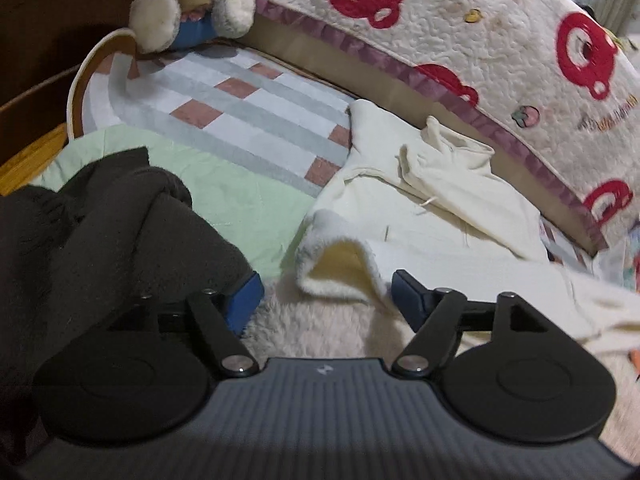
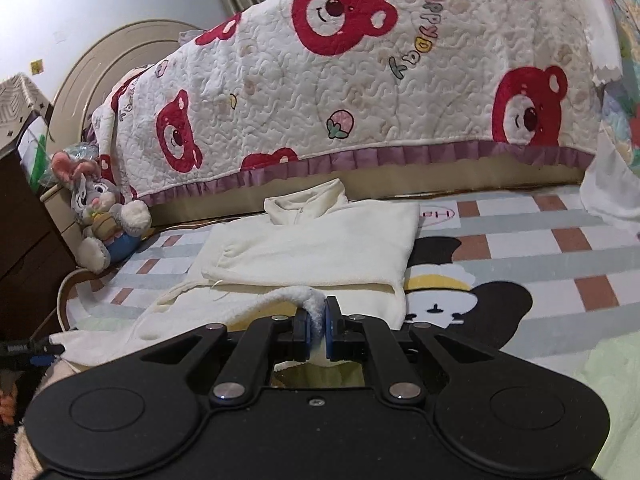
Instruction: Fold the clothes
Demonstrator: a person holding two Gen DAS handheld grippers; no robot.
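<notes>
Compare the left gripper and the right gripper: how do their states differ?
The left gripper has its jaws spread wide and holds nothing; the right gripper is shut on the cream top. A dark cloth covers part of the left gripper; the right gripper is uncovered. Both have blue pads.

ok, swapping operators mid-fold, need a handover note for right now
Left gripper: open, holding nothing, low at the near fluffy hem of the cream fleece pullover.
Right gripper: shut on the pullover's near hem.
Pullover lies on the checked play mat, collar toward the bed, sides already folded in.
A dark garment sits crumpled left of the left gripper, unfolded.
Left to do: probably grip the hem with the left too, bring it up toward the collar, then the dark garment.
</notes>
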